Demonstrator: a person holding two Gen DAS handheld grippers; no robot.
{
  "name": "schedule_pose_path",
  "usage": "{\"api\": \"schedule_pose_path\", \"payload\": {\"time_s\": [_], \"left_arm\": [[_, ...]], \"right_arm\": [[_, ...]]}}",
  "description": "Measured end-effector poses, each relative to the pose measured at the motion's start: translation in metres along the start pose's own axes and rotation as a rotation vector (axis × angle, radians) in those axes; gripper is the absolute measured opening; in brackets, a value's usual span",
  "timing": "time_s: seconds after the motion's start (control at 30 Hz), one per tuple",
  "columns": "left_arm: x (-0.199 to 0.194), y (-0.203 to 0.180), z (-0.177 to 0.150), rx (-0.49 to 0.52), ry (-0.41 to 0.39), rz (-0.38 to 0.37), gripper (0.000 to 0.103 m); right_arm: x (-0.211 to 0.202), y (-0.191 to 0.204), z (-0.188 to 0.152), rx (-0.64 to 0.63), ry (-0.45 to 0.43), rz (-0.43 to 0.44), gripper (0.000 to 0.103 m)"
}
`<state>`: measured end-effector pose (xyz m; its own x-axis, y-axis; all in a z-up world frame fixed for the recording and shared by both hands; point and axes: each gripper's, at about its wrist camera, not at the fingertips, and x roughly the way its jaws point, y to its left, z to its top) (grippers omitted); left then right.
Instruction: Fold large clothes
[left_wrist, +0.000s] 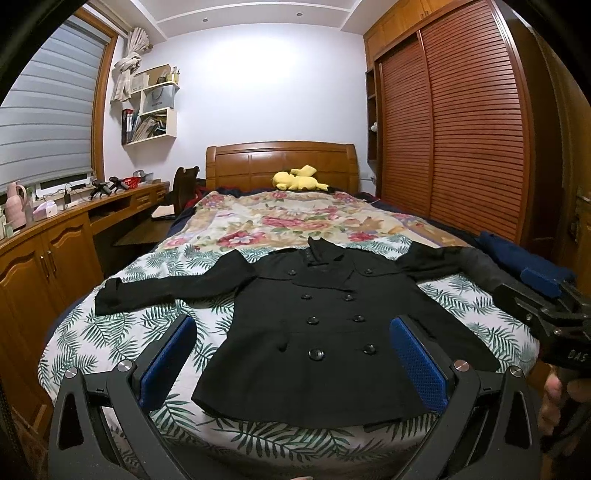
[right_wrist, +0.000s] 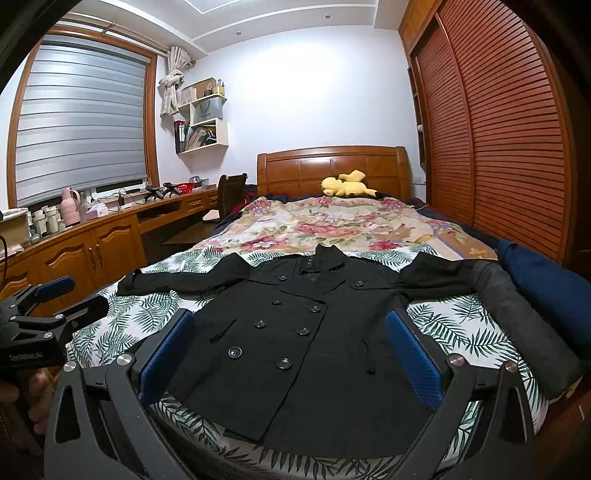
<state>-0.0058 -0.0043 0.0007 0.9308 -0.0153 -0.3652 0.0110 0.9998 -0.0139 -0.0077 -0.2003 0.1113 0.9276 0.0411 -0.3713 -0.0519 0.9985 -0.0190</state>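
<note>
Coat: black double-breasted coat (left_wrist: 325, 332) is lying front-up and flat on the leaf-print sheet (left_wrist: 122, 332), collar pointing away from the fingers, hem nearest them (two columns of dark buttons are showing down the front).
Sleeves: both are stretching outward; the one beyond the left fingertip is lying straight across the sheet, the one beyond the right fingertip is bending down along a grey rolled cloth (right_wrist: 524, 325).
Left gripper: left gripper (left_wrist: 291, 363) is hovering over the hem with its blue pads (left_wrist: 168, 362) spread wide, the coat's lower body sitting between them; nothing is pinched.
Right gripper: right gripper (right_wrist: 290, 360) is hovering likewise, fingers wide apart, straddling the lower front of the coat and holding nothing (in the left view it is showing at the far right edge with a hand (left_wrist: 557, 398) below it).
Beyond the fingertips: floral blanket (left_wrist: 280, 221) is covering the far half of the bed, and a yellow plush toy (left_wrist: 297, 178) is resting against the wooden headboard (left_wrist: 258, 162).
Outside the right fingers: blue folded fabric (right_wrist: 546, 280) is lying just beside the grey roll, and slatted wardrobe doors (right_wrist: 509, 147) are standing further out.
Outside the left fingers: wooden desk (right_wrist: 110, 240) is running under a window with blinds (right_wrist: 81, 129), and wall shelves (right_wrist: 203, 118) are hanging past it.
</note>
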Motion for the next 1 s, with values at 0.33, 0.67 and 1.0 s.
{"api": "schedule_pose_path", "payload": {"time_s": [0.33,0.67,1.0], "left_arm": [[-0.0038,-0.0015,-0.0004,0.002,-0.008,-0.004,0.103],[-0.0032,-0.003,0.0,0.007,-0.008,-0.002,0.103],[-0.003,-0.0031,0.0005,0.008,-0.01,-0.005,0.103]], "right_arm": [[0.0024,0.0018,0.0002,0.001,0.0,0.0,0.103],[0.0013,0.0029,-0.0034,0.003,0.002,0.001,0.103],[0.0008,0.0037,-0.0035,0.004,0.002,0.001,0.103]]}}
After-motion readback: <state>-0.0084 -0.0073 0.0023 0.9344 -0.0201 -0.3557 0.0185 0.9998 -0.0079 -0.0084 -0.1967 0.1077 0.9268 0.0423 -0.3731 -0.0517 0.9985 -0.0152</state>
